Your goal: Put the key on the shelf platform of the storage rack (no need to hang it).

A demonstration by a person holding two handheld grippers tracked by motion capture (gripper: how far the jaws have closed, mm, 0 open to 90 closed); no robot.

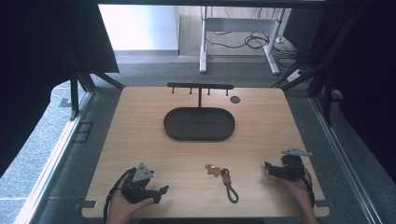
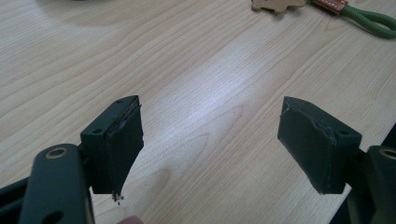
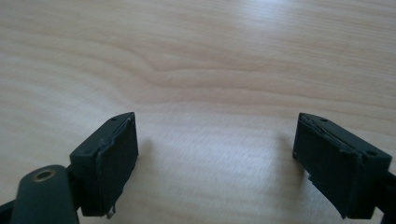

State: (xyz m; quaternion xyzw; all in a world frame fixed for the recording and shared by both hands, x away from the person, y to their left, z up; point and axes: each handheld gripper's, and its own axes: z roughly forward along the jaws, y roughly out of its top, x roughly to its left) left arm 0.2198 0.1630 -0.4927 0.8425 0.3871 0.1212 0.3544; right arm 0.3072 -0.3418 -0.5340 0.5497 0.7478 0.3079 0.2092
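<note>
Left gripper (image 1: pixel 161 190), held in the person's left hand (image 1: pixel 122 205) at the near left corner of the wooden table (image 1: pixel 140 140): its jaws stand wide apart with nothing between them, as the left gripper view confirms (bare wood grain shows in the gap (image 2: pixel 210 140)). Right gripper (image 1: pixel 268 166), held in the right hand (image 1: pixel 299 193) near the table's near right edge: its jaws are likewise spread wide and hold nothing, the right gripper view showing plain tabletop between the two black pads (image 3: pixel 215 158). Both grippers rest low, close to the table surface, and point toward the table's middle.

Between the two grippers, on the near half of the table, lies a keychain (image 1: pixel 224 179): a small brown tag-shaped charm (image 1: pixel 212 169) at its upper left, a reddish leather piece in the middle, and a green cord loop (image 1: pixel 232 193) trailing toward the near edge. It lies apart from both grippers (its charm and green loop also appear at the top edge of the left gripper view (image 2: pixel 369 18)).

Farther off, past the table's centre, sits a dark oval tray (image 1: pixel 199 124); a black hook rack (image 1: pixel 201 87) rises from its far side. A small dark disc (image 1: pixel 235 99) lies to the right of the rack.
</note>
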